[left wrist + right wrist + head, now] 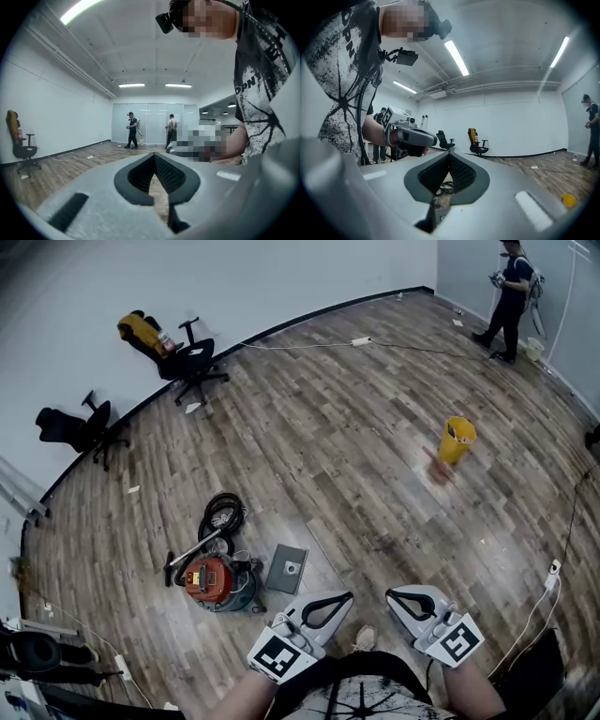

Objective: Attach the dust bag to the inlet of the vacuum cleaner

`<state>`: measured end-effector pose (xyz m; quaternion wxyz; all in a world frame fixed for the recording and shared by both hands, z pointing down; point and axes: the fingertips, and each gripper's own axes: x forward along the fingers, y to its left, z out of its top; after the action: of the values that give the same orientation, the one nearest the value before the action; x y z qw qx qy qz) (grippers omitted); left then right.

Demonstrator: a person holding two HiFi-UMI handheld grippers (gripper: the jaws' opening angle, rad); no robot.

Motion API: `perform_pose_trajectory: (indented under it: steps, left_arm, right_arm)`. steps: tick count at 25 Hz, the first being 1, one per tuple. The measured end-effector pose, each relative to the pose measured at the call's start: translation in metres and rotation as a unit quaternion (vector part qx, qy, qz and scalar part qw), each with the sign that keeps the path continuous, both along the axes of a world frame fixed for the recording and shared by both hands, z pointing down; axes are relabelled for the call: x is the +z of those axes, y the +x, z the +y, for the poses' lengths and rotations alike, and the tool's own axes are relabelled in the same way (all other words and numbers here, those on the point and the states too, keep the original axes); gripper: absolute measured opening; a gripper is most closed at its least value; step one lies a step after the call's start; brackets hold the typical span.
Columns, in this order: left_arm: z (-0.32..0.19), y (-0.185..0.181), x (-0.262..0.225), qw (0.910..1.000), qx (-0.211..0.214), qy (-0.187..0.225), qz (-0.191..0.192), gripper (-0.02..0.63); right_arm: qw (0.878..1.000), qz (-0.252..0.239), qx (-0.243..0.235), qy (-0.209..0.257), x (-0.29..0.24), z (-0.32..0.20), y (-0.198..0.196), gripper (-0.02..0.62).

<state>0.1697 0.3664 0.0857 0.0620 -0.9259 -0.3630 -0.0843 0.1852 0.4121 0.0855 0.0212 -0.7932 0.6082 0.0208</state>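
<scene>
**Both tongs shut and empty, vacuum parts on the floor ahead**

The left tongs and the right tongs are held side by side at the bottom of the head view, above the person's patterned shirt. Their tips are near each other but apart. Each pair is closed tip to tip, and neither has anything between its jaws.

The vacuum cleaner, a red drum, stands on the wooden floor ahead and to the left of the left tongs. Its black hose lies coiled just beyond it. The dust bag, a flat grey square with a round hole, lies on the floor just beside the vacuum cleaner on its right, apart from both tongs.

Farther out, a yellow bucket stands alone in the middle of the floor. An office chair with something yellow on its back sits near the far wall, and a second chair is along the same wall to the left. A person stands in the far right corner.
</scene>
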Motion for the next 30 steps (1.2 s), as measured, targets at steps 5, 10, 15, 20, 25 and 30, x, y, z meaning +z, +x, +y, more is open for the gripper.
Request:
perform_pose_trajectory:
  steps: [5,10,15,20,25,30]
  left_arm:
    - [-0.002,0.015,0.008,0.9997,-0.025,-0.005,-0.002,0.002]
    - [-0.017,0.032,0.005,0.9986,-0.049,-0.019,0.013,0.002]
    - [-0.056,0.063,0.0,0.9965,-0.08,-0.015,0.019,0.002]
    - [-0.11,0.092,-0.01,0.9918,-0.122,-0.022,0.032,0.002]
    - [-0.172,0.107,-0.02,0.9868,-0.156,-0.007,0.043,0.002]
    - [-0.228,0.1,-0.02,0.977,-0.208,0.002,0.048,0.002]
  right_arm:
    - [0.998,0.009,-0.058,0.032,-0.014,-0.014,0.012,0.008]
    - [0.997,0.014,-0.077,0.026,-0.016,-0.036,0.022,0.008]
    - [0.995,0.017,-0.093,0.032,-0.025,-0.074,0.058,0.008]
    - [0.989,0.033,-0.14,0.017,-0.034,-0.128,0.085,0.008]
    - [0.983,0.041,-0.177,0.021,-0.052,-0.191,0.107,0.008]
    - [0.971,0.055,-0.23,0.02,-0.054,-0.25,0.104,0.008]
